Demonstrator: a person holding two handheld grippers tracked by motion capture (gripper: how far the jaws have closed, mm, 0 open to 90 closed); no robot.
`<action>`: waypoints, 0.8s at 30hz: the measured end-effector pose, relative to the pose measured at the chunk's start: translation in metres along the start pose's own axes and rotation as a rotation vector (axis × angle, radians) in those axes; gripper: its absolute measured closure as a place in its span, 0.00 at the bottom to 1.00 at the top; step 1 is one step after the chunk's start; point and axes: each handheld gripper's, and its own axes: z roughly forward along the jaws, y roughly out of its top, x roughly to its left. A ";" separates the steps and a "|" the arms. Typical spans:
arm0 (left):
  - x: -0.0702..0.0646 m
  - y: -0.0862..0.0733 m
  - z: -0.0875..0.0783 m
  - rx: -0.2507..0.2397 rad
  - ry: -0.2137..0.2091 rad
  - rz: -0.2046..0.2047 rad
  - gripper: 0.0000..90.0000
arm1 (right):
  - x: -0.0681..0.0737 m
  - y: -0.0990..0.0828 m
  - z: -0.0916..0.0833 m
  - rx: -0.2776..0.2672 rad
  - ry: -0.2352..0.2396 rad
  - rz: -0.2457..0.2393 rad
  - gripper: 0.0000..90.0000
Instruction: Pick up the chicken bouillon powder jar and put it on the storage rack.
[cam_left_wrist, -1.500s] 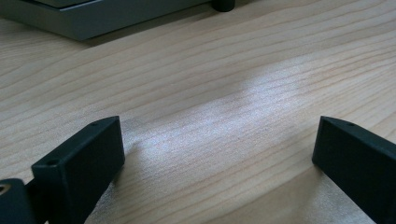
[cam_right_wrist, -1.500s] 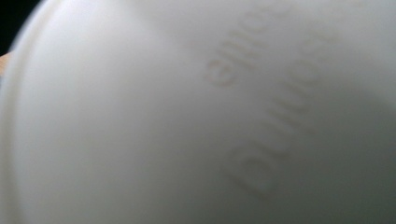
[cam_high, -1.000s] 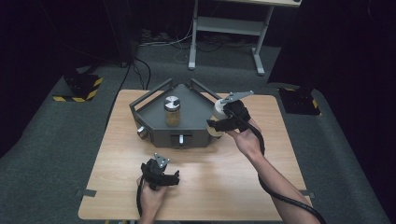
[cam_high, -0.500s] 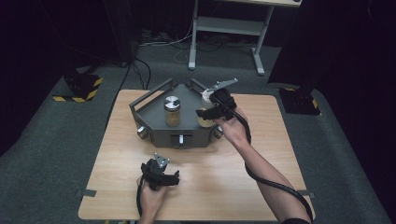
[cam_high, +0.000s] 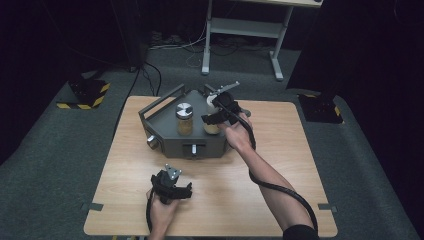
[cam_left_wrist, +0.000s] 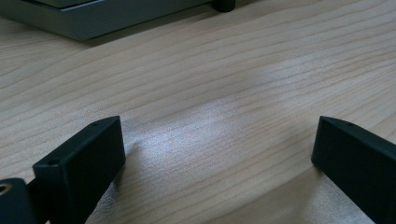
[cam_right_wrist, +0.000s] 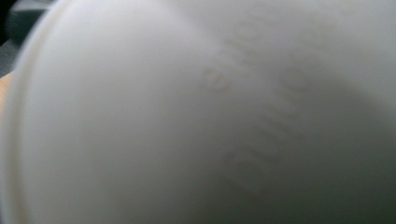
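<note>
- Two jars share the grey metal tray (cam_high: 165, 117) at the far middle of the wooden table (cam_high: 280, 165): a glass jar with a silver lid (cam_high: 184, 118) already stands upright there.
- White-lidded jar (cam_high: 212, 116): held just right of the glass jar, over or on the tray's floor; I cannot tell which. Its long axis runs near vertical, white lid (cam_right_wrist: 196, 112) up.
- Right gripper (cam_high: 216, 112): jaws clamped on the white-lidded jar's upper part, its camera pressed close against the lid.
- Doing it well, I judge: keep the jar plumb, lower it clear of its neighbour, release only once the base sits flat.
- Left gripper (cam_high: 170, 186): rests on the near table, jaws spread wide, nothing between them.
</note>
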 end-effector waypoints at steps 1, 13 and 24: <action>0.000 0.000 0.000 0.000 0.000 0.000 0.03 | 0.000 0.001 0.002 0.005 -0.002 0.004 0.35; 0.000 0.000 0.000 0.000 0.002 0.001 0.03 | -0.001 0.003 0.012 0.020 -0.010 0.018 0.35; 0.000 0.000 0.000 -0.002 0.002 0.001 0.03 | 0.001 0.003 0.014 0.017 -0.015 0.015 0.34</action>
